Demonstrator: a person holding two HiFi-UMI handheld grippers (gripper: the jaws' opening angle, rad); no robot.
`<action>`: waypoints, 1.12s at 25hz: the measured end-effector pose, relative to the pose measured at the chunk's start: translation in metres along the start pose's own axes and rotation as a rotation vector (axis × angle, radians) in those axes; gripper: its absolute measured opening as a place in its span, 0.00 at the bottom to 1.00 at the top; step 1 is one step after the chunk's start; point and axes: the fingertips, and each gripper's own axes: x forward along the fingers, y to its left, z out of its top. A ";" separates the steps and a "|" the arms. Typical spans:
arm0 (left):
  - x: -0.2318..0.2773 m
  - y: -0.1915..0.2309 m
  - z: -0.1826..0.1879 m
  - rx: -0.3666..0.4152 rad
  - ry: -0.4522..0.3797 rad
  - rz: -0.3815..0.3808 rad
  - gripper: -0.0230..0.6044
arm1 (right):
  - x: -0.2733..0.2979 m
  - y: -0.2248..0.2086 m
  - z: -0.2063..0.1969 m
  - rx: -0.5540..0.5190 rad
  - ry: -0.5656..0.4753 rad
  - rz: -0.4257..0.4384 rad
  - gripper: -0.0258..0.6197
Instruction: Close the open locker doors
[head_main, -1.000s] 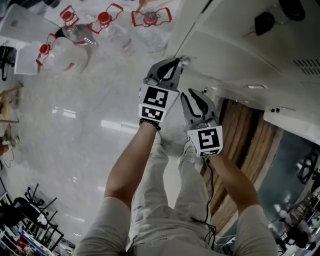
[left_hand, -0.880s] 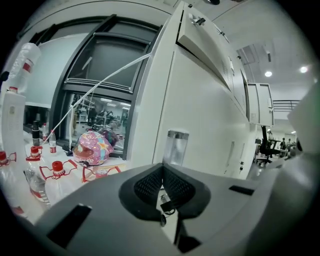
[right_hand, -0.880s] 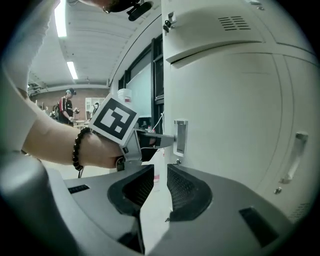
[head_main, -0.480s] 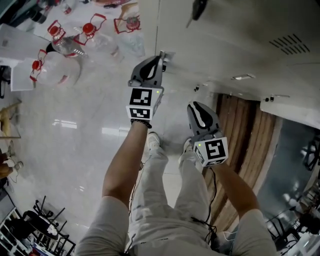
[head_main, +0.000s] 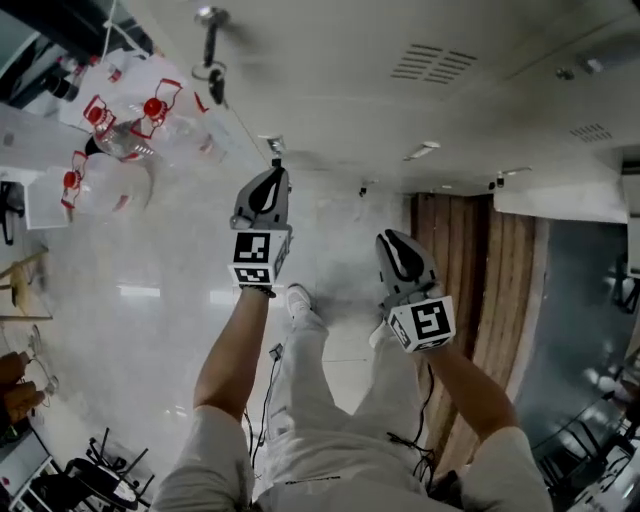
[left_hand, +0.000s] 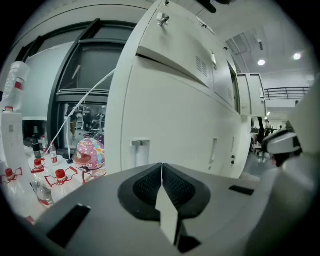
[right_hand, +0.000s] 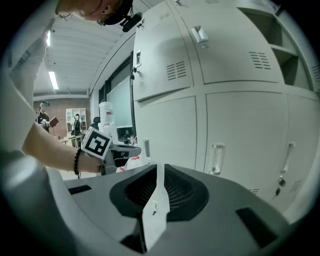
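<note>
White locker fronts (head_main: 450, 90) fill the top of the head view. My left gripper (head_main: 272, 172) is shut and empty, its tip just below a small door handle (head_main: 272, 145) at the locker's left edge; I cannot tell if they touch. In the left gripper view a lower door (left_hand: 170, 125) with a handle (left_hand: 139, 150) stands ahead of the gripper (left_hand: 161, 165). My right gripper (head_main: 392, 238) hangs lower right, away from the doors, its jaws closing to a thin gap with nothing between them. Beyond the gripper (right_hand: 160, 167) are closed doors (right_hand: 240, 130) and an open compartment (right_hand: 292, 45) at upper right.
Large water bottles with red handles (head_main: 120, 120) stand on the glossy floor at left. A pink helmet (left_hand: 90, 152) lies beside them. A key bunch (head_main: 210, 55) hangs from an upper locker. Wooden panelling (head_main: 470, 270) runs down the right. The person's legs (head_main: 330, 400) are below.
The left gripper moved left, staying by the door handle, and the door's edge swung in against the locker front. The right gripper held its place.
</note>
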 end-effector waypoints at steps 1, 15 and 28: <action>-0.007 -0.014 0.003 -0.004 0.009 -0.013 0.04 | -0.013 -0.008 0.008 -0.001 -0.019 0.002 0.12; -0.064 -0.343 0.171 -0.025 -0.091 -0.338 0.04 | -0.264 -0.170 0.122 0.034 -0.187 -0.086 0.06; -0.039 -0.627 0.274 0.041 -0.154 -0.722 0.04 | -0.539 -0.380 0.181 0.072 -0.431 -0.510 0.06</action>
